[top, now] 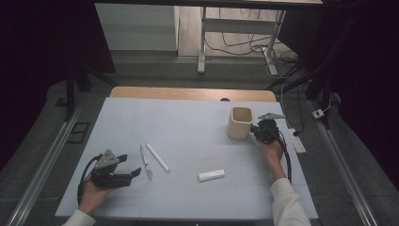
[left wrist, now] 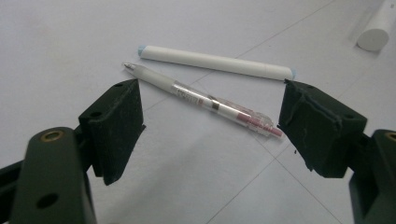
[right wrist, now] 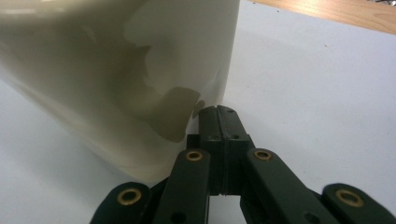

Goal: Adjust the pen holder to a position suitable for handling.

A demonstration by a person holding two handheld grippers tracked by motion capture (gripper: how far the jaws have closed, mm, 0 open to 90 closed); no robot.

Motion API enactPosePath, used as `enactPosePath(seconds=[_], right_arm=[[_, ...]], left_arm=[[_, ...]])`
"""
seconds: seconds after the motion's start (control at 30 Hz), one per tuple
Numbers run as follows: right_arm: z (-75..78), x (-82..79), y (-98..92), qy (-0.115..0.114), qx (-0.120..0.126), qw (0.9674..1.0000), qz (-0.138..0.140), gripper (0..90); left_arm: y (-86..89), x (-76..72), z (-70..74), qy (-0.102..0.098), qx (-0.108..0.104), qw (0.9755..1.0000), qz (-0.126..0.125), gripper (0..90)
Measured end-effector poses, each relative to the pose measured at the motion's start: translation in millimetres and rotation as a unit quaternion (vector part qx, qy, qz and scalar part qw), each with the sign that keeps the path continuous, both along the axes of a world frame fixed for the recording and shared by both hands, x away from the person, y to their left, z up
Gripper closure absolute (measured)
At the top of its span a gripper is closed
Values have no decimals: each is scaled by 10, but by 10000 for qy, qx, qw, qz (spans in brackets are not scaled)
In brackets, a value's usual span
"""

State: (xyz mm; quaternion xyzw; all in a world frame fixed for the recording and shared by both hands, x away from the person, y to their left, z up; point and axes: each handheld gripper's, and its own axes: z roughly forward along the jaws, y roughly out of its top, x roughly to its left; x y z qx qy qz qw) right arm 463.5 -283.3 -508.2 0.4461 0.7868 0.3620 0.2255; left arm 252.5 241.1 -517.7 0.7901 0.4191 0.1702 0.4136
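A cream square cup (top: 240, 123) stands upright at the back right of the pale mat. My right gripper (top: 256, 128) sits just to its right, low on the mat. In the right gripper view its jaws (right wrist: 217, 112) are pressed together with nothing between them, tips right at the cup wall (right wrist: 116, 70). My left gripper (top: 131, 164) lies at the front left, held in a hand, jaws wide open. A clear pen with a pink end (top: 146, 162) lies just ahead of the left gripper (left wrist: 210, 126), between the lines of the jaws but untouched. Beyond the pen (left wrist: 201, 98) is a white marker (left wrist: 215, 62).
In the high view the white marker (top: 157, 157) lies right of the pen. A short white cylinder (top: 211, 175) (left wrist: 376, 32) rests front of centre. The mat (top: 188, 122) covers a wooden table whose far edge (top: 193, 93) shows. Cables and desk legs stand on the floor beyond.
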Motion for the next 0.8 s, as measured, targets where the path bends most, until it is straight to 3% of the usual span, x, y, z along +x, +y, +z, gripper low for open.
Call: enactPosePath(seconds=[0.8], right_arm=[[-14, 16, 1, -18, -39, 10000, 34, 894]], left_arm=[[7, 12, -6, 21, -18, 10000, 37, 223]])
